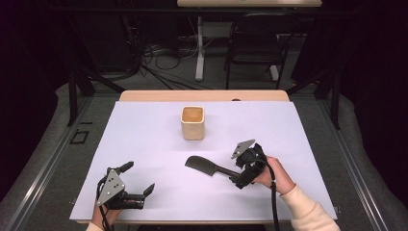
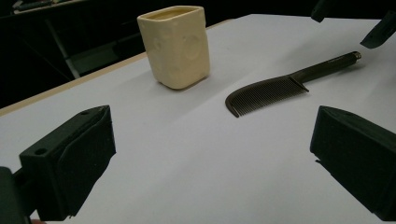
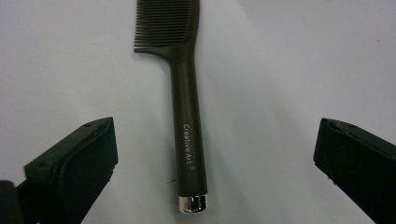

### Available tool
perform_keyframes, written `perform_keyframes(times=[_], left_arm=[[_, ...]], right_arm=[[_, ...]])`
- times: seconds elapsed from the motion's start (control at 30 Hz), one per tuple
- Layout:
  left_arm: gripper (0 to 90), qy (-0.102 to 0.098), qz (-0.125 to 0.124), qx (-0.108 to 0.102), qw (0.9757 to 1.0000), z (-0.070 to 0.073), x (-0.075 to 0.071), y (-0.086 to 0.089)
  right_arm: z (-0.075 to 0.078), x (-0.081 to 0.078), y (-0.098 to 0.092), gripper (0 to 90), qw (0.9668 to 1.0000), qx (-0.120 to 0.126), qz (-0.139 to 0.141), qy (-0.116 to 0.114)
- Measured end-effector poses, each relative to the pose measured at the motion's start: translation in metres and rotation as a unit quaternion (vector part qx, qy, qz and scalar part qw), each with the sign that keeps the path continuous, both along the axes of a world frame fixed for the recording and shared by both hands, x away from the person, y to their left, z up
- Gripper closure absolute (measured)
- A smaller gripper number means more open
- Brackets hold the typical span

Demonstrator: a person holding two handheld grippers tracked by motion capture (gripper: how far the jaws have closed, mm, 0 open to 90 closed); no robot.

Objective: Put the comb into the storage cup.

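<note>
A dark comb (image 1: 207, 167) lies flat on the white table cover (image 1: 144, 139), teeth end pointing left, handle toward my right gripper (image 1: 236, 171). In the right gripper view the comb (image 3: 189, 116) lies lengthwise between the jaws of that gripper (image 3: 217, 154), which stand wide open and apart from the handle. A cream square cup (image 1: 193, 122) stands upright behind the comb, near the table's middle. My left gripper (image 1: 139, 176) rests open near the front left edge with nothing between its jaws. In its own view the left gripper (image 2: 212, 154) faces the cup (image 2: 176, 46) and the comb (image 2: 271, 91).
Beyond the table's far edge are a white desk leg (image 1: 199, 48), a dark chair (image 1: 255, 45) and loose cables on the floor (image 1: 159, 62). The right gripper's jaw tips (image 2: 373, 23) show at the top right of the left gripper view.
</note>
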State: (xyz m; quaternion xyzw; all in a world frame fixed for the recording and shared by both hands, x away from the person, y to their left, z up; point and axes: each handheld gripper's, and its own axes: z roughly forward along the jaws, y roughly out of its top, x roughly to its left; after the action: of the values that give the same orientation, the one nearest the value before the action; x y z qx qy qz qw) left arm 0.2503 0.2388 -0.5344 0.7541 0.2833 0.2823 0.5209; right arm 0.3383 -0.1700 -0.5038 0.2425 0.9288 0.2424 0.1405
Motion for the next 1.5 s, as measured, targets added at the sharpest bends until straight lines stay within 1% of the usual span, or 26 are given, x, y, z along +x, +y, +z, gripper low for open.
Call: perform_keyframes(times=[0.03,0.3,0.37,0.4,0.53,0.6,0.67,0.73,0.77,0.83,0.87,0.9,0.93,0.97,1.03,1.07,1.1,1.13,1.17,1.2,1.23,1.27,1.3,1.37,1.47,1.5], left_arm=[[0.2,0.0,0.0,0.0,1.0,0.0,0.0,0.0],[0.2,0.002,0.0,-0.005,1.0,0.0,0.0,0.0],[0.2,0.002,0.0,-0.004,1.0,0.0,0.0,0.0],[0.2,0.002,-0.001,-0.004,1.0,0.0,0.0,0.0],[0.2,0.001,-0.001,-0.004,1.0,0.0,0.0,0.001],[0.2,0.002,-0.001,-0.004,1.0,0.0,0.0,0.0],[0.2,0.004,0.0,-0.001,1.0,0.0,0.0,0.0],[0.2,0.004,0.001,0.0,1.0,0.0,0.0,0.0],[0.2,0.004,0.001,-0.001,1.0,0.0,0.0,0.0],[0.1,0.003,0.001,-0.001,1.0,0.0,0.0,0.0],[0.1,0.003,0.001,-0.001,1.0,0.0,0.0,0.0],[0.2,0.003,0.001,0.0,1.0,0.0,0.0,0.0],[0.2,0.004,0.001,0.0,1.0,0.0,0.0,0.0],[0.2,0.004,0.001,0.0,1.0,0.0,0.0,0.0],[0.2,0.003,0.001,0.001,1.0,0.0,0.0,0.0],[0.2,0.003,0.001,0.001,1.0,0.0,0.0,0.0],[0.2,0.003,0.001,0.001,1.0,0.0,0.001,0.0],[0.2,0.003,0.001,0.002,1.0,0.0,0.001,0.0],[0.2,0.003,0.001,0.001,1.0,0.0,0.001,0.0],[0.2,0.003,0.001,0.001,1.0,0.0,0.0,0.0],[0.2,0.002,0.002,0.0,1.0,0.0,0.0,0.0],[0.2,0.002,0.002,0.0,1.0,0.0,0.0,0.0],[0.2,0.002,0.001,0.0,1.0,0.0,0.0,0.0],[0.2,0.003,0.001,-0.001,1.0,0.0,0.0,0.0],[0.2,0.003,0.001,-0.001,1.0,0.0,0.0,0.0],[0.2,0.002,0.001,-0.001,1.0,0.0,0.0,0.0]], right_arm=[[0.001,0.0,0.002,0.0,1.0,-0.004,0.008,0.0],[0.001,0.002,0.013,0.0,0.9998,-0.01,0.015,0.007],[0.0,0.003,0.016,0.0,0.9995,-0.013,0.024,0.013],[-0.001,0.004,0.018,0.0,0.9996,-0.011,0.024,0.014],[-0.003,0.007,0.023,0.0,0.9992,-0.02,0.027,0.02],[-0.004,0.008,0.026,0.1,0.9994,-0.02,0.023,0.016],[-0.004,0.009,0.028,1.8,0.9991,-0.027,0.028,0.02],[-0.004,0.009,0.03,4.5,0.999,-0.027,0.031,0.018],[-0.004,0.009,0.033,8.7,0.999,-0.031,0.031,0.013],[-0.004,0.009,0.035,13.0,0.9988,-0.032,0.034,0.013],[-0.004,0.009,0.035,13.0,0.9988,-0.032,0.034,0.013],[-0.004,0.01,0.037,19.1,0.9985,-0.041,0.036,0.011],[-0.004,0.01,0.037,19.1,0.9985,-0.041,0.036,0.011],[-0.004,0.01,0.039,26.1,0.9983,-0.043,0.038,0.012],[-0.004,0.011,0.041,32.4,0.998,-0.044,0.044,0.014],[-0.004,0.011,0.042,35.2,0.9977,-0.049,0.044,0.015],[-0.004,0.011,0.042,35.2,0.9977,-0.049,0.044,0.015],[-0.005,0.012,0.043,38.2,0.9977,-0.048,0.046,0.014],[-0.005,0.012,0.045,44.4,0.9973,-0.055,0.048,0.015],[-0.005,0.012,0.045,44.4,0.9973,-0.055,0.048,0.015],[-0.006,0.013,0.047,49.2,0.9968,-0.059,0.051,0.016],[-0.006,0.013,0.047,49.2,0.9968,-0.059,0.051,0.016],[-0.008,0.013,0.05,52.9,0.9963,-0.067,0.052,0.018],[-0.009,0.014,0.051,53.7,0.9961,-0.069,0.053,0.017],[-0.011,0.015,0.054,57.9,0.9953,-0.078,0.054,0.02],[-0.012,0.015,0.054,58.8,0.9952,-0.077,0.054,0.024]])
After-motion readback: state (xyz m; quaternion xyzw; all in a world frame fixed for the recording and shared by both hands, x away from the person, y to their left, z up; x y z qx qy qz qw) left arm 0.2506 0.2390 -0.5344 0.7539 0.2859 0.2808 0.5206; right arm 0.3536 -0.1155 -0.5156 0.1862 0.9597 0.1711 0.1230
